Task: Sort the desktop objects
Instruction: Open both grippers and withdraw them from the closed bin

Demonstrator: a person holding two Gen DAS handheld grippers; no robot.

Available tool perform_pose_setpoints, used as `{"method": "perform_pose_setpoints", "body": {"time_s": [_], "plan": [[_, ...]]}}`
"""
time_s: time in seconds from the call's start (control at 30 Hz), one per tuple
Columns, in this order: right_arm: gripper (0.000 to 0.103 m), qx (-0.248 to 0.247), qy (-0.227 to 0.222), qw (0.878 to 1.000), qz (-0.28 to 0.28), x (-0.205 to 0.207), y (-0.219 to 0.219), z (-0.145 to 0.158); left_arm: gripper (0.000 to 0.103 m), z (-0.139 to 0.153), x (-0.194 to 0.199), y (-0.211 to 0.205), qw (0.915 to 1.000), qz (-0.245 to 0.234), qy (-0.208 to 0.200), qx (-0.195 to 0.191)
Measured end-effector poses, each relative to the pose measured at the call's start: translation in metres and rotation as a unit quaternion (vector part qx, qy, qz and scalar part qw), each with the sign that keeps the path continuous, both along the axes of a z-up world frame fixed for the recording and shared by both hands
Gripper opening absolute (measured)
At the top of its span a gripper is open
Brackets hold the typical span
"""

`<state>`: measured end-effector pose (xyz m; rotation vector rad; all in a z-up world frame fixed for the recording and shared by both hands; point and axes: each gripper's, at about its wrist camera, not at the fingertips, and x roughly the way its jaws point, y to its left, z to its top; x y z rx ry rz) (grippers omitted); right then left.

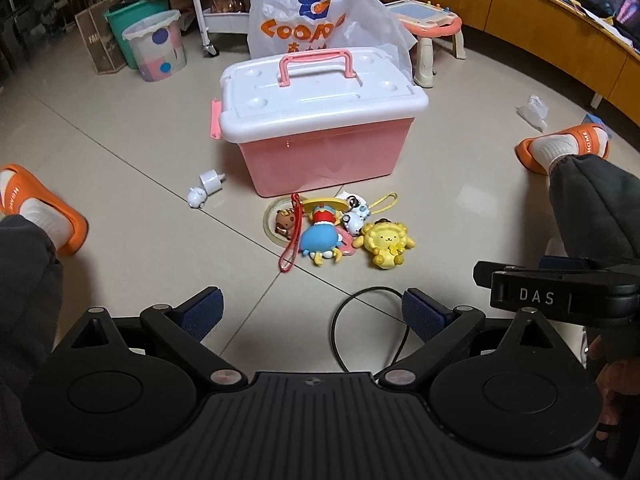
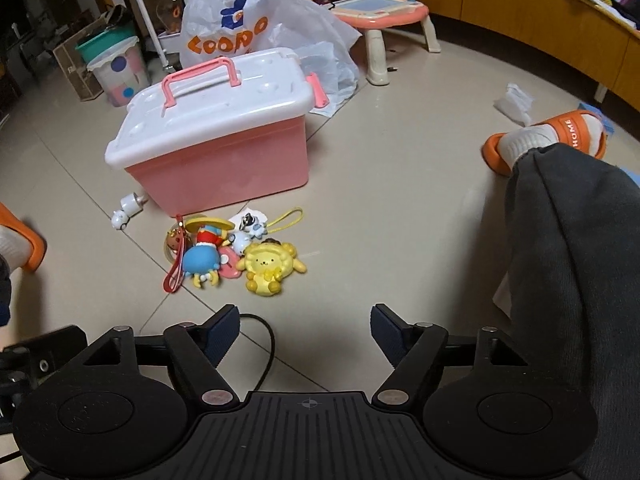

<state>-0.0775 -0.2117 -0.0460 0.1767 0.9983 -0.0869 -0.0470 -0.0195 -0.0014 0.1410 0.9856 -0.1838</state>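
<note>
A pink storage box with a closed white lid and pink handle stands on the tiled floor; it also shows in the right wrist view. In front of it lies a pile of small toys: a yellow lion-dog figure, a blue figure, a brown figure, a tape ring and lanyards. Two small white pieces lie left of the box. My left gripper is open and empty, short of the pile. My right gripper is open and empty, also short of it.
The person's legs and orange slippers flank the floor area. A white plastic bag, patterned bin and a small pink play table stand behind the box. A black cable loops near the left gripper. A wooden cabinet runs along the right.
</note>
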Motion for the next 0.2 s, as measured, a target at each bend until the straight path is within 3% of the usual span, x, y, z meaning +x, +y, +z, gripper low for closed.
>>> {"method": "perform_pose_setpoints", "body": {"time_s": [0.2], "plan": [[0.078,-0.006,0.005,1.0,-0.001,0.0002,0.0017,-0.0022,0.098,-0.003,-0.0018,0.0001,0.9999,0.006,0.001,0.008]]}}
